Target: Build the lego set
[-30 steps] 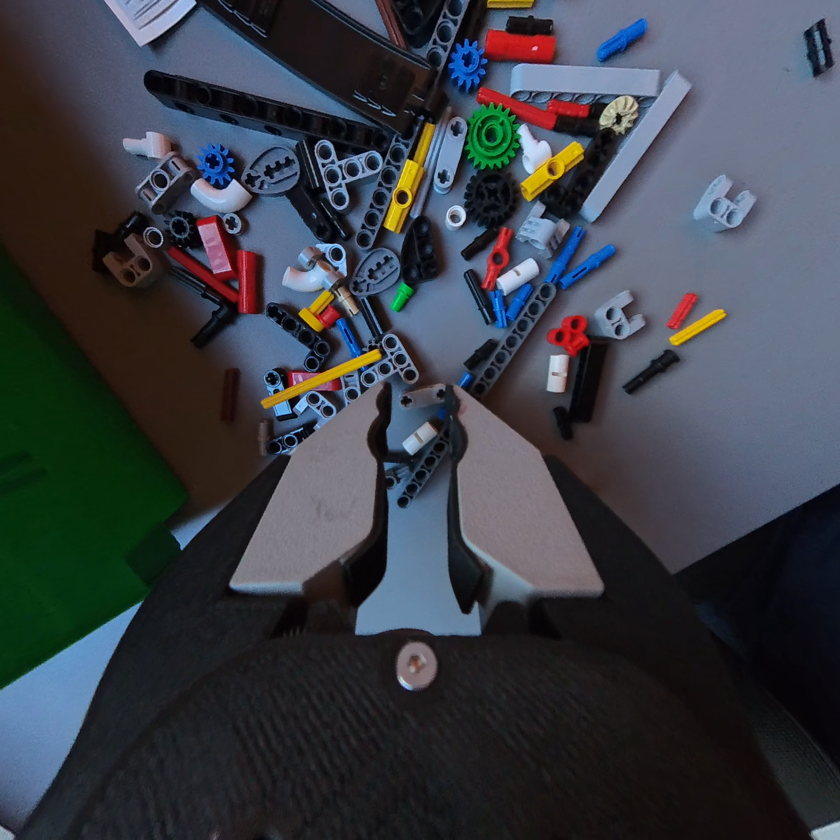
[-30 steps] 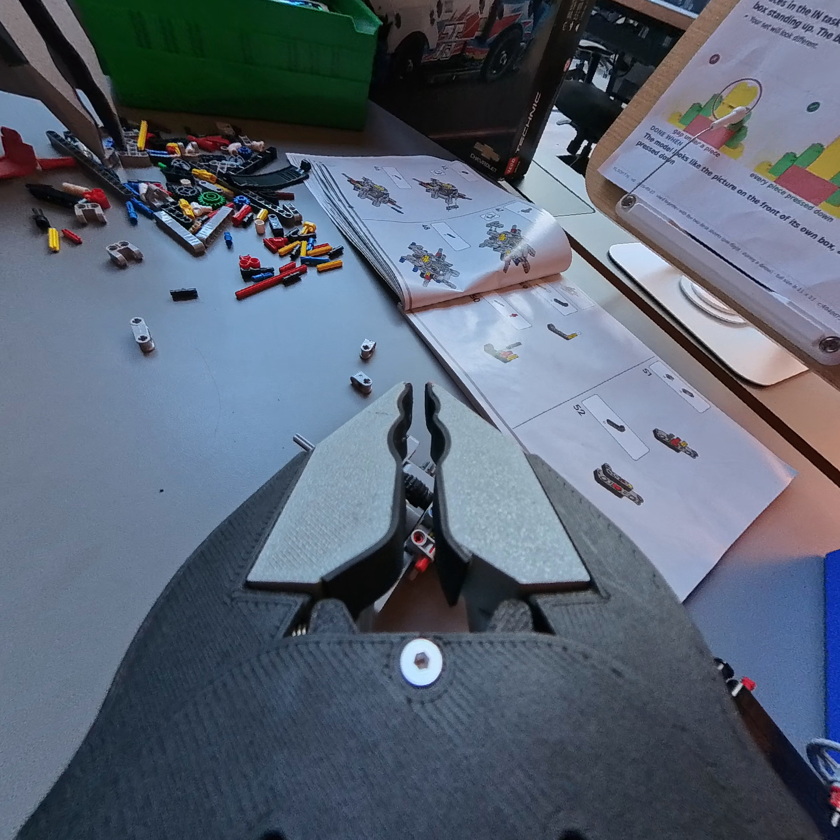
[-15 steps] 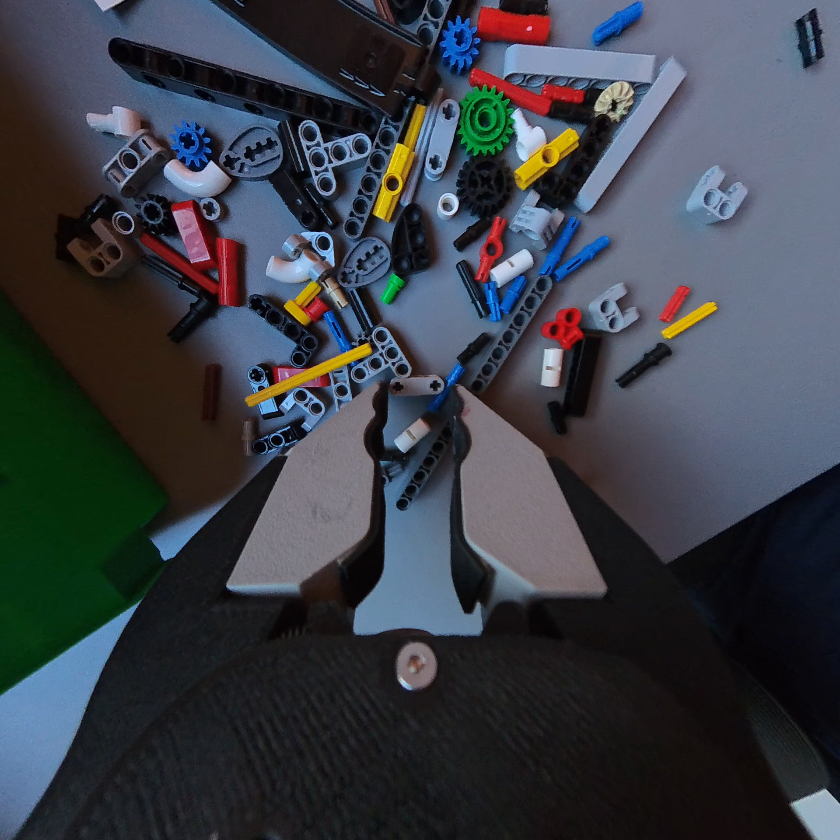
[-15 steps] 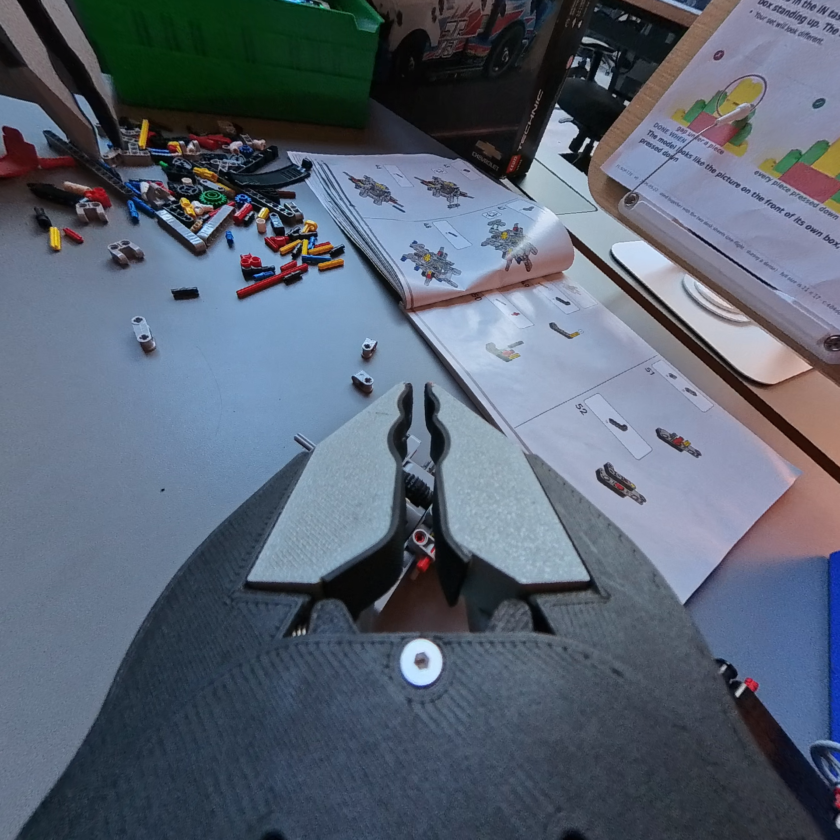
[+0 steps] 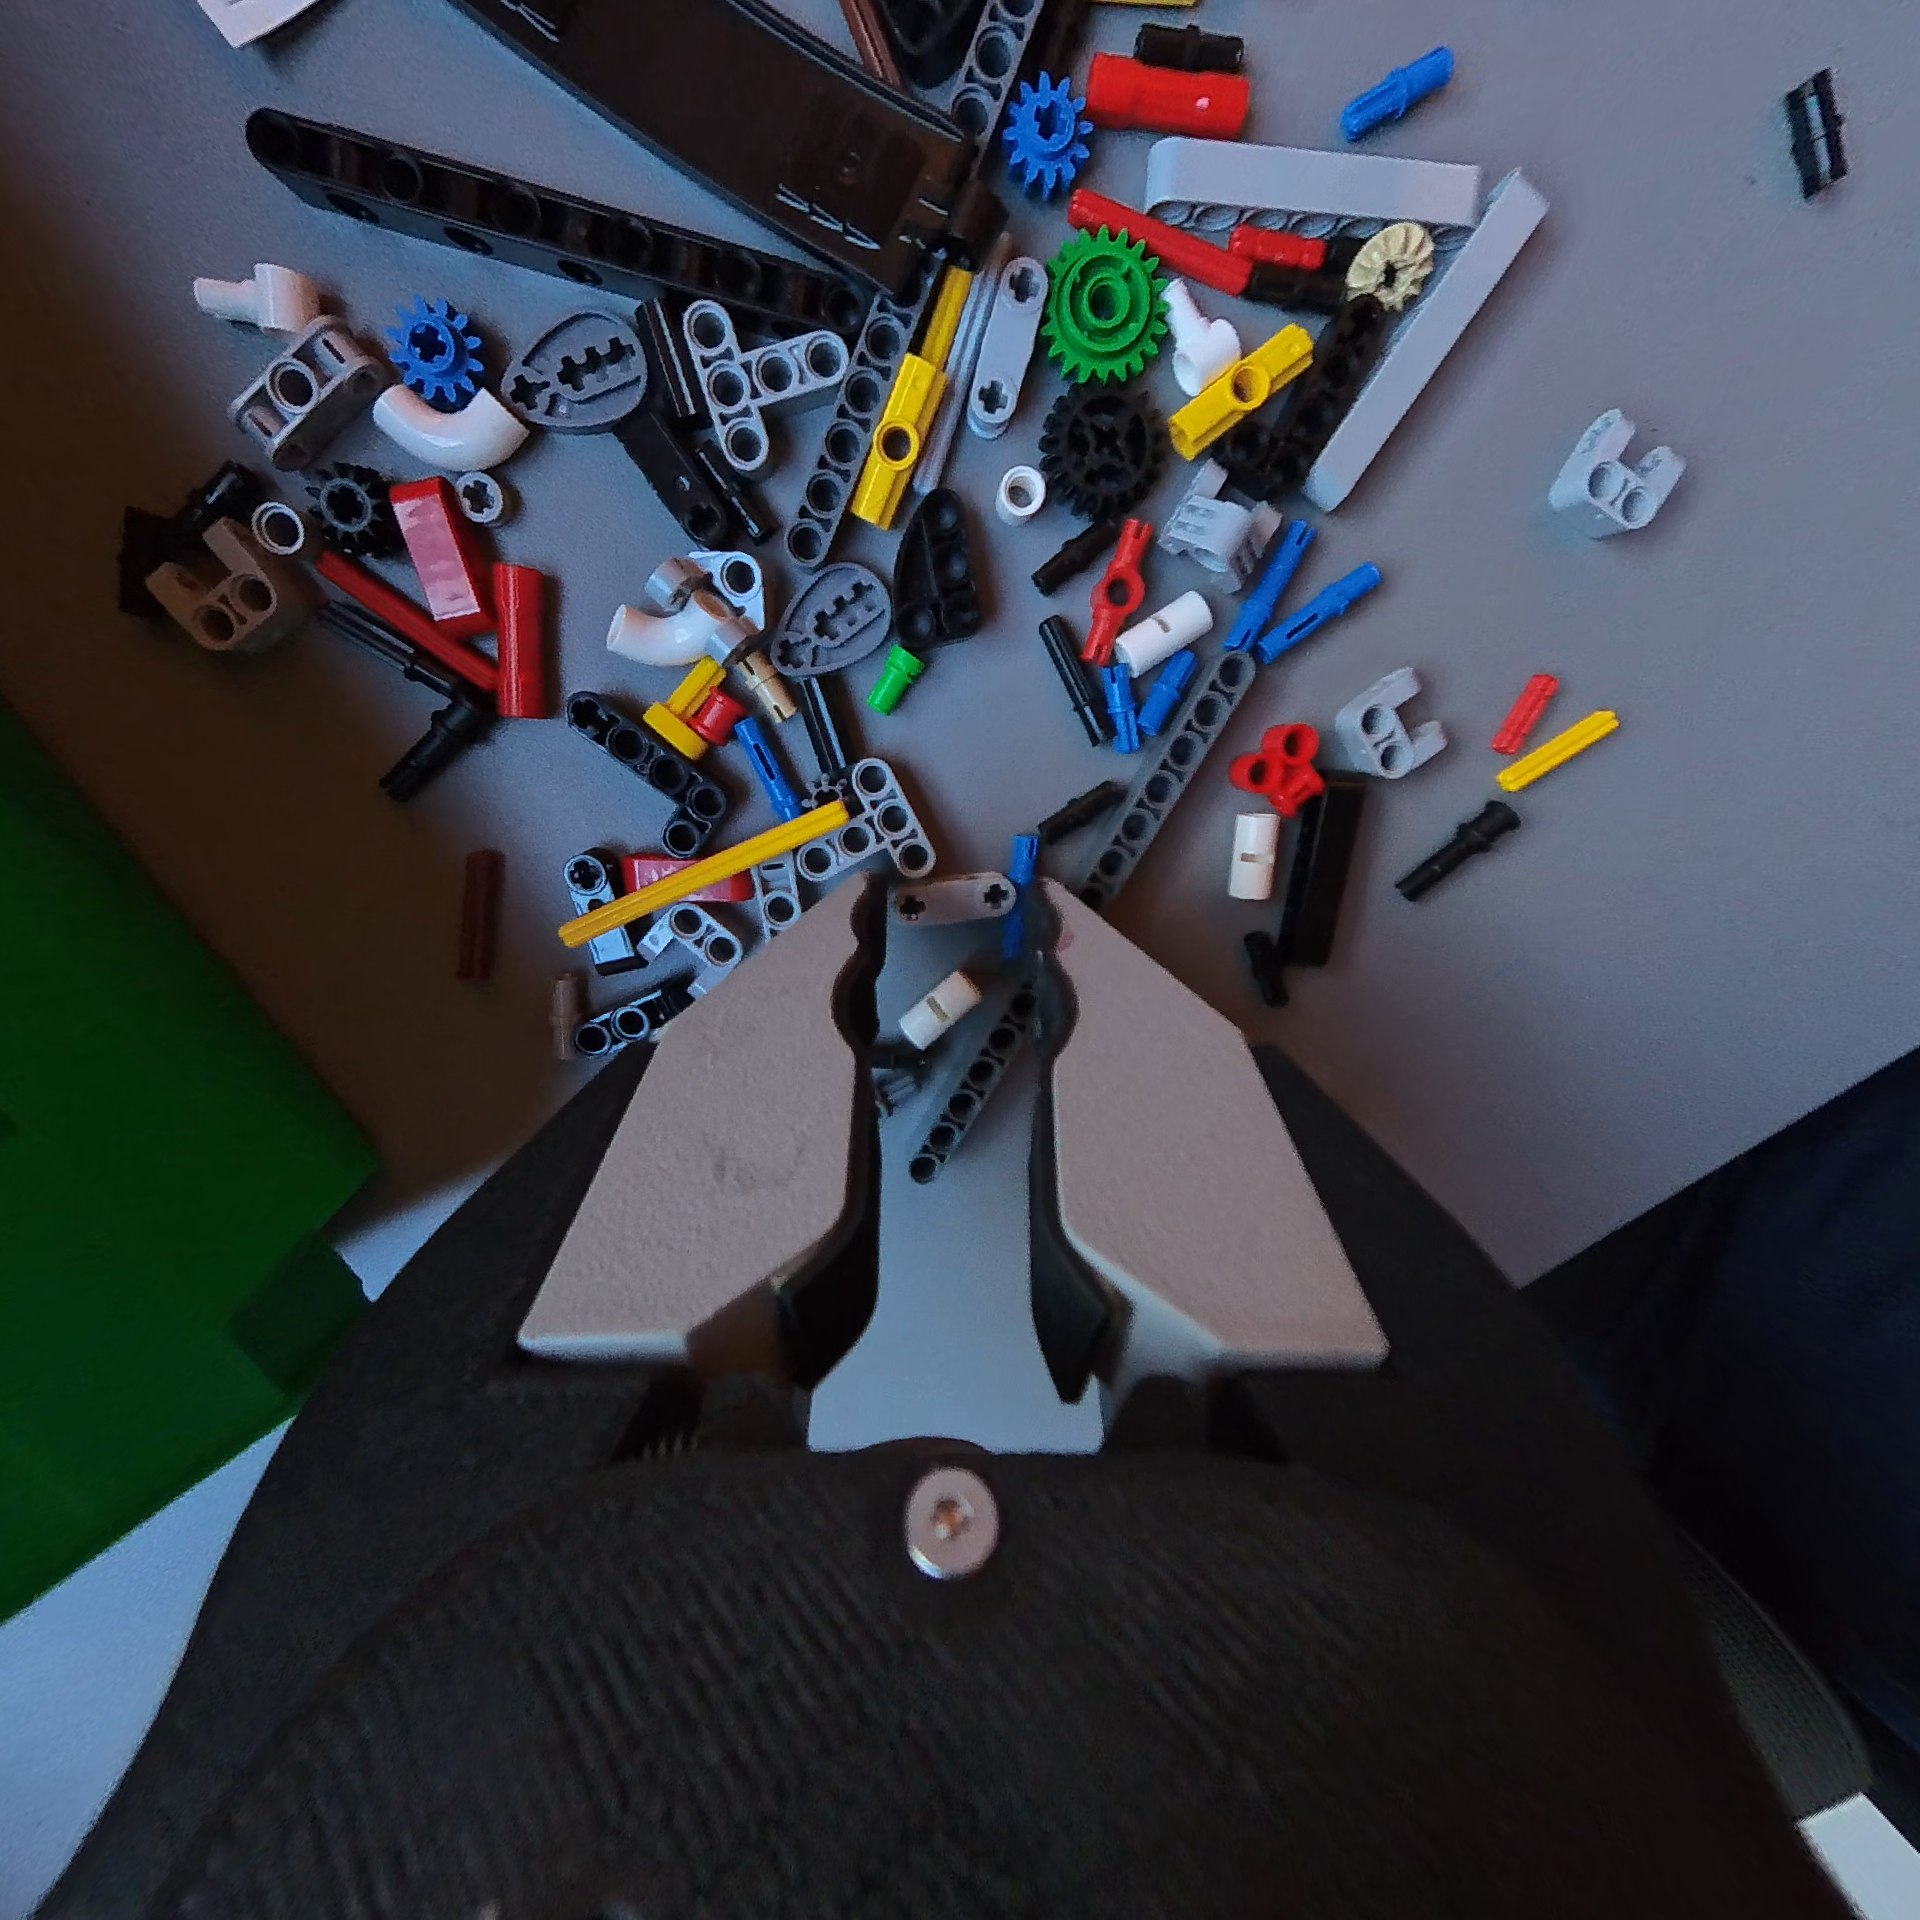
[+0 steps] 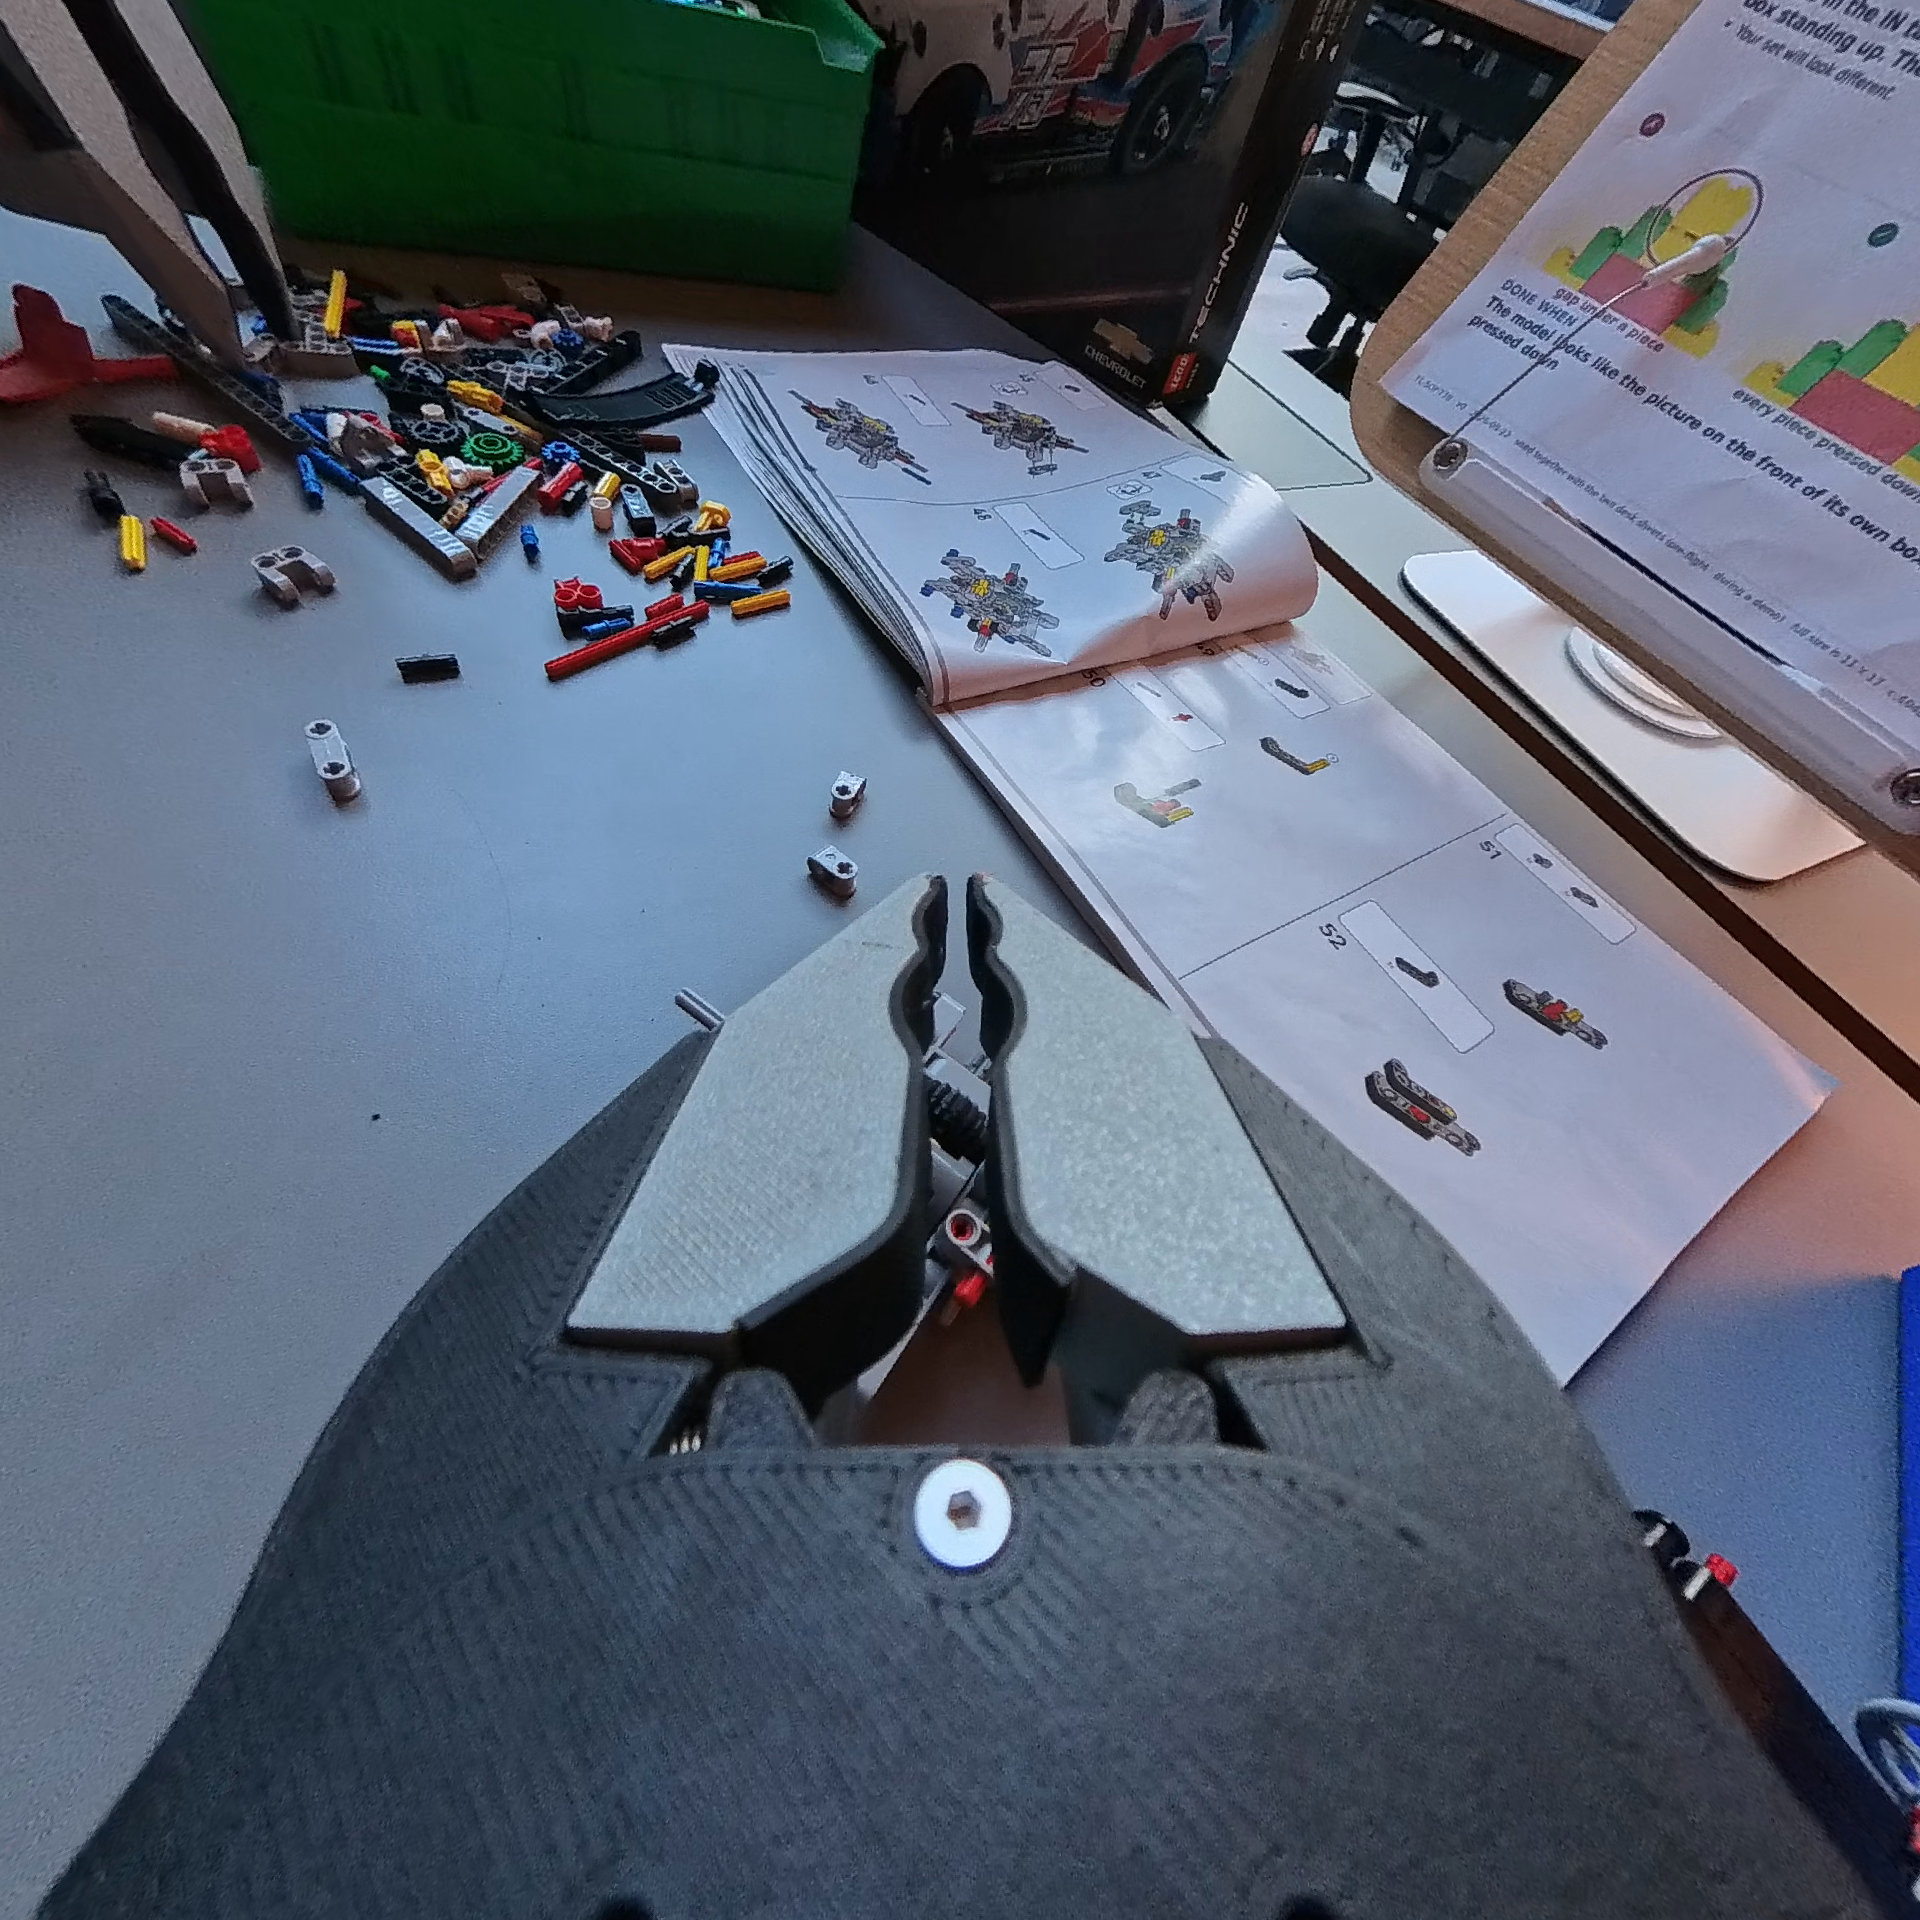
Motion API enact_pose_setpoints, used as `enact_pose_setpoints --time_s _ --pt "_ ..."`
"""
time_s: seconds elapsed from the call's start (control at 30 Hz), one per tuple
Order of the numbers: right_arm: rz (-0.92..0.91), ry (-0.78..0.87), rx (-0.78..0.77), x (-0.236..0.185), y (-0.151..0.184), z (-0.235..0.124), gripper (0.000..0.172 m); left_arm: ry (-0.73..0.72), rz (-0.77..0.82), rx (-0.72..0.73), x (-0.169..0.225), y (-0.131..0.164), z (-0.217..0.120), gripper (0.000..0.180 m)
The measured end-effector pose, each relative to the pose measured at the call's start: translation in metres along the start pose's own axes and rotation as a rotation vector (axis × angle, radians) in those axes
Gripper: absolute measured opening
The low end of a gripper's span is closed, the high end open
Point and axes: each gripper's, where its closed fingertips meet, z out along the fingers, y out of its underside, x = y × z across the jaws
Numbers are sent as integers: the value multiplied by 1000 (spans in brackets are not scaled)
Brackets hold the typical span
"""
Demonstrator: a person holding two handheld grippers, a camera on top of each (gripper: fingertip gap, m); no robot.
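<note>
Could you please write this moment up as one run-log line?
left gripper: jaws open above loose building pieces, white pin between them | right gripper: jaws nearly closed, small assembly behind tips | instruction booklet open alongside

- A grey tabletop (image 6: 312,1039) fills the left and centre of the right wrist frame, matte and dim.
- At lower right of the left wrist frame the grey tabletop's edge (image 5: 1558,1262) cuts off against darkness.
- Right side of the right wrist frame: a wooden desk surface (image 6: 1849,935) runs diagonally, glowing warm orange low down.
- On it, a silver monitor stand base (image 6: 1621,717).
- Upper middle, beyond the table: a dark office chair (image 6: 1351,249), dim room behind.
- Light is low, cool and bluish.
</note>
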Motion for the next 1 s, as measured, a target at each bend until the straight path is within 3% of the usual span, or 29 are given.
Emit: enact_pose_setpoints --time_s 1.0 --pt "-5 -4 -8 -1 1 1 0 -28 64 27 10 -13 -16 20"
